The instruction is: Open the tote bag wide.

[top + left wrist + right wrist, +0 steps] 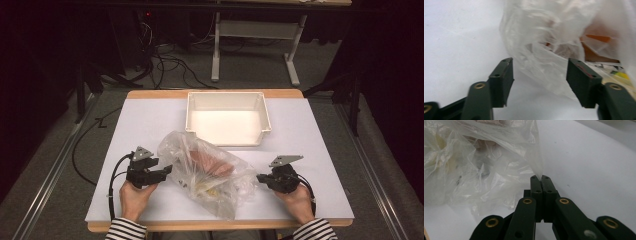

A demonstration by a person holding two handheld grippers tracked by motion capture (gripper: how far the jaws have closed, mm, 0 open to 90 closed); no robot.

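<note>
One crinkled clear plastic bag [207, 172] of food mid-table before one white rectangular plastic bin [228, 119], left gripper [540, 75] jaws apart around bag's edge, right gripper [541, 178] clamped on film corner.

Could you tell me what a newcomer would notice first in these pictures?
The crumpled clear plastic bag at the middle of the white table, with pinkish and yellowish contents showing through. The right gripper is shut on a thin edge of its film, while the left gripper stands open at the bag's other side. Behind the bag sits a white tray, nothing in it.
</note>
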